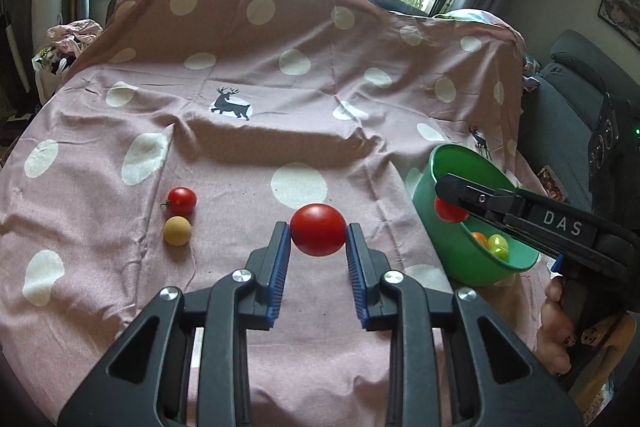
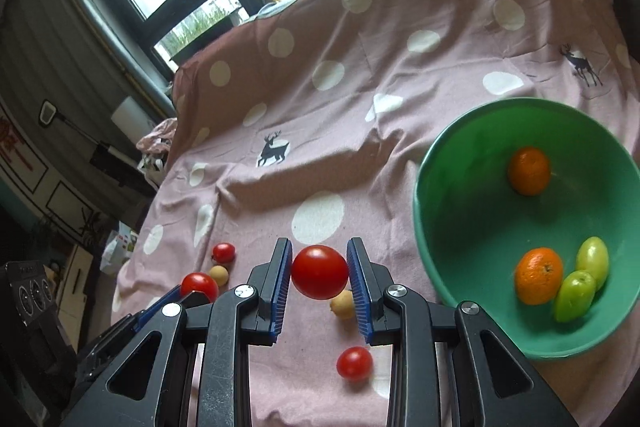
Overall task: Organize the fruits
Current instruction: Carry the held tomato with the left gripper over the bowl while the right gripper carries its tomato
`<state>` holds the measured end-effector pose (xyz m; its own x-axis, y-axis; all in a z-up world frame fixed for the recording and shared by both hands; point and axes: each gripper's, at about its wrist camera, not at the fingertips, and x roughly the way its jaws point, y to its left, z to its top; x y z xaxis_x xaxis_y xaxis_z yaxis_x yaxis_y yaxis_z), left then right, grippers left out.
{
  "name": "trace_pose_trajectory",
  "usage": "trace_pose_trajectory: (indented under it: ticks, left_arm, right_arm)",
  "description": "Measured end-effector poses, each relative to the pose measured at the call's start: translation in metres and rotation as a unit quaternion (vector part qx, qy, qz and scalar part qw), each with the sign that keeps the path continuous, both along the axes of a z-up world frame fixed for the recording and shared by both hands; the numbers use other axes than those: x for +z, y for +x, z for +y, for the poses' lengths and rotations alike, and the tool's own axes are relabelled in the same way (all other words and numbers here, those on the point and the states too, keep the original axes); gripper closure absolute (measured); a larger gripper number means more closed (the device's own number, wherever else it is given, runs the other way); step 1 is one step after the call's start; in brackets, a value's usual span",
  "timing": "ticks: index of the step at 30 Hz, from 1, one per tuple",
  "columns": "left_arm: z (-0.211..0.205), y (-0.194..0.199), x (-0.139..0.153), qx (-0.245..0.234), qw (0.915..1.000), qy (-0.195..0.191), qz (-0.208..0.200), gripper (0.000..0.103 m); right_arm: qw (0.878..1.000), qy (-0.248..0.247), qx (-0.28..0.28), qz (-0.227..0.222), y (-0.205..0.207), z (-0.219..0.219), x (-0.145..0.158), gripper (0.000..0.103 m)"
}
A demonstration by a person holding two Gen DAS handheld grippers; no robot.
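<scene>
The cloth (image 1: 304,131) is matt, creased pink cotton-like fabric with pale dots. The green bowl (image 2: 460,195) at 3 o'clock looks like smooth, slightly glossy plastic. The tomato (image 1: 318,229) has shiny, taut skin; the tan ball (image 1: 177,231) at 9 o'clock is dull. Ribbed blue pads (image 1: 282,259) sit on matt black plastic

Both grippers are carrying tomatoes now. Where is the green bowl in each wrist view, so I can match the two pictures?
Left wrist view: green bowl at the right edge, mid-height, partly behind the right gripper, which holds a tomato over it.
Right wrist view: green bowl fills the right side, holding two oranges and two green fruits.
Shared landmark: the black deer print on the pink dotted cloth, up and left of the bowl in both.
</scene>
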<state>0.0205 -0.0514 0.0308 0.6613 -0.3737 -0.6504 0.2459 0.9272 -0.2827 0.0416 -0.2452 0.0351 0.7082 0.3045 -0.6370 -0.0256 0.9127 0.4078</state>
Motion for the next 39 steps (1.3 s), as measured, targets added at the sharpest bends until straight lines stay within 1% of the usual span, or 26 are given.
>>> trace_pose_trajectory:
  ticks: [3,10,13,17,21,26,30,34,35,39]
  left_arm:
    - [-0.019,0.002,0.004,-0.017,0.9999,-0.004,-0.001,0.075]
    - [-0.062,0.002,0.021,-0.052,0.9983,-0.007,-0.023,0.075]
    - [-0.08,0.003,0.026,-0.068,0.9972,-0.004,-0.03,0.075]
    - [-0.102,0.005,0.028,-0.091,0.9954,-0.007,-0.03,0.075]
    - [-0.125,0.006,0.03,-0.114,0.9928,-0.004,-0.035,0.075]
    - [-0.148,0.008,0.03,-0.141,0.9894,-0.007,-0.033,0.075]
    - [-0.164,0.01,0.026,-0.16,0.9867,-0.005,-0.027,0.075]
    - [-0.178,0.013,0.019,-0.178,0.984,-0.005,-0.014,0.076]
    - [-0.18,0.014,0.017,-0.181,0.9835,-0.007,-0.01,0.079]
    - [-0.192,0.018,0.012,-0.197,0.9804,-0.012,0.001,0.079]
  right_arm:
    - [1.0,-0.004,-0.026,-0.013,-0.006,-0.015,0.008,0.072]
    - [0.997,0.018,-0.065,-0.036,-0.019,-0.05,0.019,0.072]
    - [0.995,0.022,-0.087,-0.039,-0.023,-0.065,0.02,0.072]
    - [0.992,0.037,-0.109,-0.041,-0.03,-0.087,0.021,0.072]
    - [0.989,0.025,-0.142,-0.036,-0.034,-0.103,0.021,0.072]
    - [0.986,0.038,-0.16,-0.034,-0.037,-0.119,0.018,0.072]
    - [0.983,0.037,-0.177,-0.031,-0.04,-0.128,0.016,0.072]
    - [0.98,0.052,-0.189,-0.023,-0.041,-0.141,0.01,0.072]
    - [0.98,0.053,-0.193,-0.021,-0.041,-0.143,0.009,0.072]
    - [0.977,0.049,-0.205,-0.012,-0.04,-0.149,0.004,0.072]
